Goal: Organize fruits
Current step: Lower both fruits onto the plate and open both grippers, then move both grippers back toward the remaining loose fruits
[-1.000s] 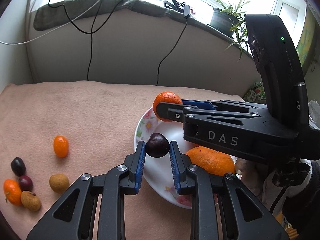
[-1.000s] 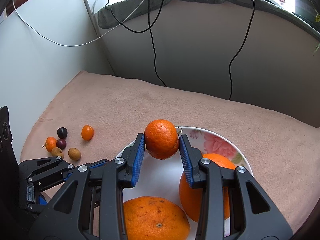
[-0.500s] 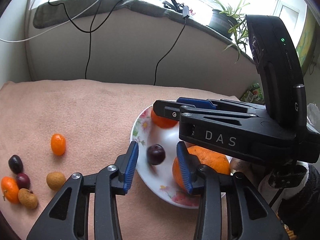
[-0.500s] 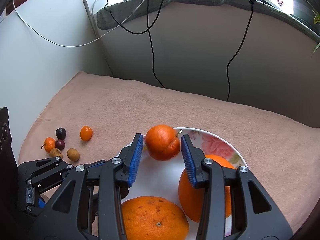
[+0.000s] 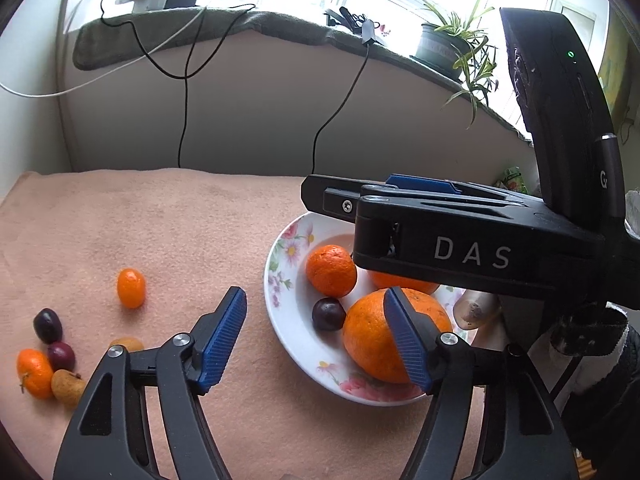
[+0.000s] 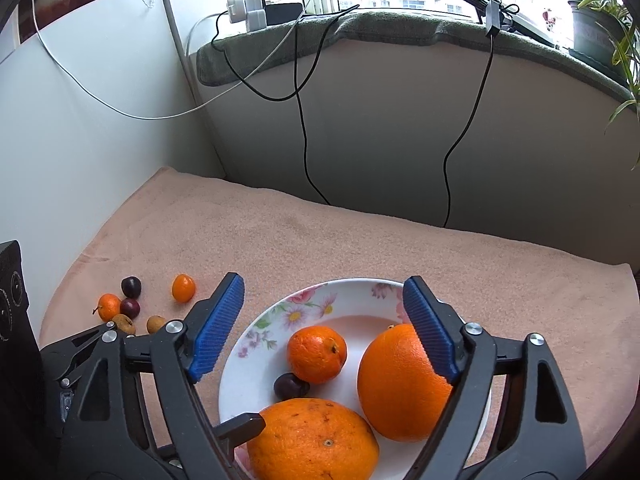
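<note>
Plate [image 6: 256, 354]: floral, on the pink blanket [image 6: 320, 232], holding four fruits: two large oranges [image 6: 400, 388], one mandarin [image 6: 317, 354], one dark plum [image 6: 290, 386].
Loose fruit: six on the blanket at left: a kumquat [image 6: 183, 288], a small mandarin [image 6: 109, 306], two dark plums [image 6: 131, 286], two brown longans [image 6: 155, 324].
Left gripper [image 5: 316, 336]: jaws just opened wide, nothing between the blue pads, poised over the plate's near rim.
Right gripper [image 6: 324, 326]: jaws just opened wide and empty, the mandarin lying free on the plate below.

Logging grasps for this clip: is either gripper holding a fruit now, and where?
Neither. Left gripper and right gripper, jaws just opened, are empty; plum and tangerine lie on the plate.
</note>
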